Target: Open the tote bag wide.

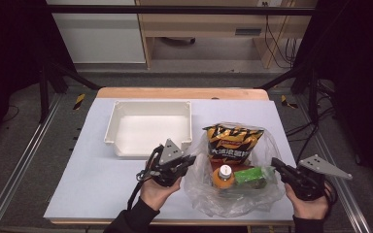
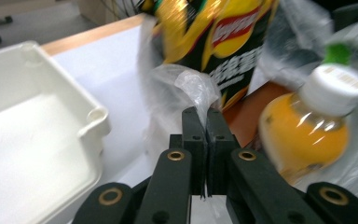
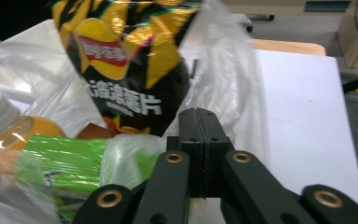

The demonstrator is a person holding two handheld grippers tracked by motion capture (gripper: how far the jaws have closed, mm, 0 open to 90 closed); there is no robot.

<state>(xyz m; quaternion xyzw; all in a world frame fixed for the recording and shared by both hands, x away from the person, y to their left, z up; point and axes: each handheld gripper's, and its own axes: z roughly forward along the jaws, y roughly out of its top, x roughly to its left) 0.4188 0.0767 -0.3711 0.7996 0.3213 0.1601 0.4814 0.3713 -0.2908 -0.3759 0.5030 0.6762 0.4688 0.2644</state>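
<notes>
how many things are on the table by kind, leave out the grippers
white tray: 1
clear plastic bag: 1
chip bag: 1
orange drink bottle: 1
green packet: 1
total: 5

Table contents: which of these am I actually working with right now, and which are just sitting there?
In use:
clear plastic bag, pinched on each side by the left gripper and right gripper
chip bag, orange bottle, green pack inside it

Idle:
white bin, apparently the likely destination
</notes>
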